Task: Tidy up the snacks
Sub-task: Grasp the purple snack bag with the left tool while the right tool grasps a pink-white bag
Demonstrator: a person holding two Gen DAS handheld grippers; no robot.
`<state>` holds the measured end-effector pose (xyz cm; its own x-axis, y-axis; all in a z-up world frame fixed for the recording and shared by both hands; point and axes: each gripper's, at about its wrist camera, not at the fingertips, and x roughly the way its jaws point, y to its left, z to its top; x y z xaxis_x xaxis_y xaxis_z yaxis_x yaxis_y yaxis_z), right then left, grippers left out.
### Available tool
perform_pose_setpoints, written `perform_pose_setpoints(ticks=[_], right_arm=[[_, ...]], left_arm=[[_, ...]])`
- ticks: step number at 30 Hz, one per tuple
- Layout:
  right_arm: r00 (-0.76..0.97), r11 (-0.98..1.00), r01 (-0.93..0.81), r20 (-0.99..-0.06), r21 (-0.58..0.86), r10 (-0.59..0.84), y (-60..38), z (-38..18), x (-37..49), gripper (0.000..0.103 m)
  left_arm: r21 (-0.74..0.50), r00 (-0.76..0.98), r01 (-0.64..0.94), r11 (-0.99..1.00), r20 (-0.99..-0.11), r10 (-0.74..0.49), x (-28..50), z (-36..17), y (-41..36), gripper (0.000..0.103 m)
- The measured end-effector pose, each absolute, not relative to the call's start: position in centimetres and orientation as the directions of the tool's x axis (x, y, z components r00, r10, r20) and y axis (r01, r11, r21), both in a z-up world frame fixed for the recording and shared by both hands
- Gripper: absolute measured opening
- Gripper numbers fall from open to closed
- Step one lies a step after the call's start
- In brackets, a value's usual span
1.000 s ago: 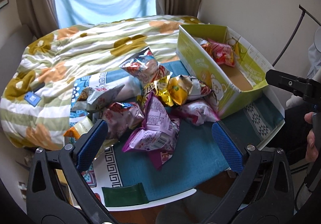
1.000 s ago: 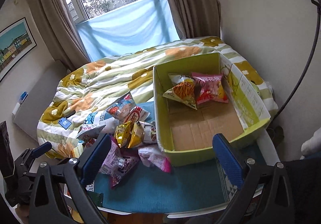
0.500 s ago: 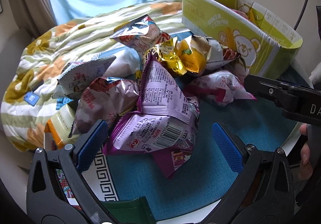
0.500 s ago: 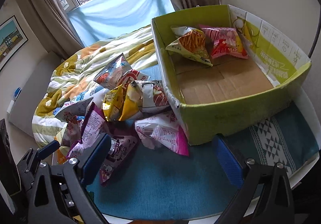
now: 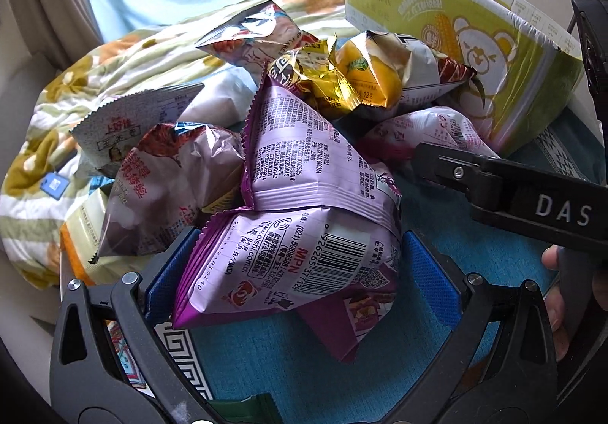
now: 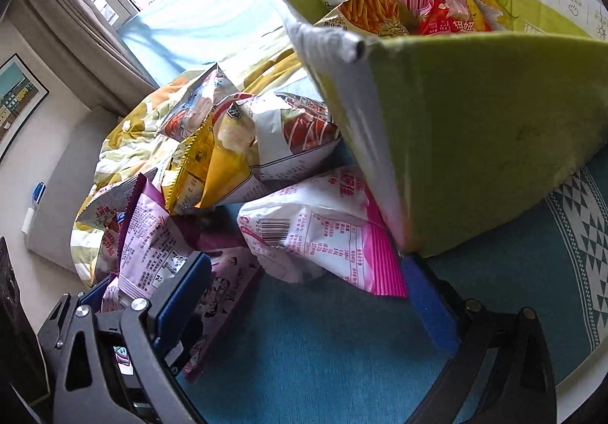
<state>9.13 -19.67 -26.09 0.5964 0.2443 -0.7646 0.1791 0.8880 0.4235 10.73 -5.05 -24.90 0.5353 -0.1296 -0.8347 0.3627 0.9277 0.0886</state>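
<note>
Now the left hand-held gripper [image 5: 296,272] is straddling the purple snack bag [image 5: 292,264] on the teal surface [image 5: 304,355], jaws wide; contact is hidden. Right hand-held gripper [image 6: 304,294] is gaping around the pink bag [image 6: 323,230], beside the green box [image 6: 475,142].

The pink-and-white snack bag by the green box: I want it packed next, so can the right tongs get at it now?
Probably yes: the pink-and-white snack bag lies just ahead of the open right tongs, nothing on top; the green box crowds one side.

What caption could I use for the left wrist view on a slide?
Left gripper open around a purple snack bag at the front of the snack pile, green cardboard box behind.
</note>
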Motion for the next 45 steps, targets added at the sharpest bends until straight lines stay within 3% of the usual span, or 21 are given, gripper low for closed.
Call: perform_pose_setpoints(ticks=[2, 5, 12, 18, 20, 23, 45], right_arm=[[0.588, 0.890, 0.177, -0.771, 0.419, 0.246, -19.3, -26.4, 9.3, 0.085], [0.581, 0.881, 0.197, -0.775, 0.429, 0.247, -19.4, -27.0, 9.5, 0.074], [0.603, 0.865, 0.239, -0.766, 0.442, 0.225, -19.9, -27.1, 9.9, 0.074], [0.628, 0.862, 0.263, -0.755, 0.433, 0.188, -20.4, -27.2, 9.4, 0.074], [0.634, 0.865, 0.261, -0.752, 0.428, 0.181, -20.1, -27.1, 9.1, 0.055], [0.633, 0.875, 0.265, -0.758, 0.406, 0.159, -20.0, -27.1, 8.8, 0.042], [0.632, 0.889, 0.238, -0.757, 0.392, 0.165, -19.0, -24.6, 5.3, 0.038]], left_arm=[[0.092, 0.534, 0.371, 0.924, -0.835, -0.132, 10.8, -25.1, -5.2, 0.101], [0.085, 0.529, 0.381, 0.921, -0.837, -0.142, 10.9, -25.3, -5.3, 0.095], [0.089, 0.527, 0.380, 0.921, -0.839, -0.137, 11.0, -25.3, -5.2, 0.079], [0.085, 0.524, 0.386, 0.919, -0.840, -0.142, 10.7, -25.3, -4.9, 0.074], [0.082, 0.522, 0.390, 0.917, -0.841, -0.146, 10.6, -25.2, -4.8, 0.072], [0.084, 0.521, 0.394, 0.915, -0.841, -0.147, 10.3, -25.1, -4.7, 0.070], [0.087, 0.530, 0.359, 0.929, -0.839, -0.127, 5.6, -22.2, -2.6, 0.067]])
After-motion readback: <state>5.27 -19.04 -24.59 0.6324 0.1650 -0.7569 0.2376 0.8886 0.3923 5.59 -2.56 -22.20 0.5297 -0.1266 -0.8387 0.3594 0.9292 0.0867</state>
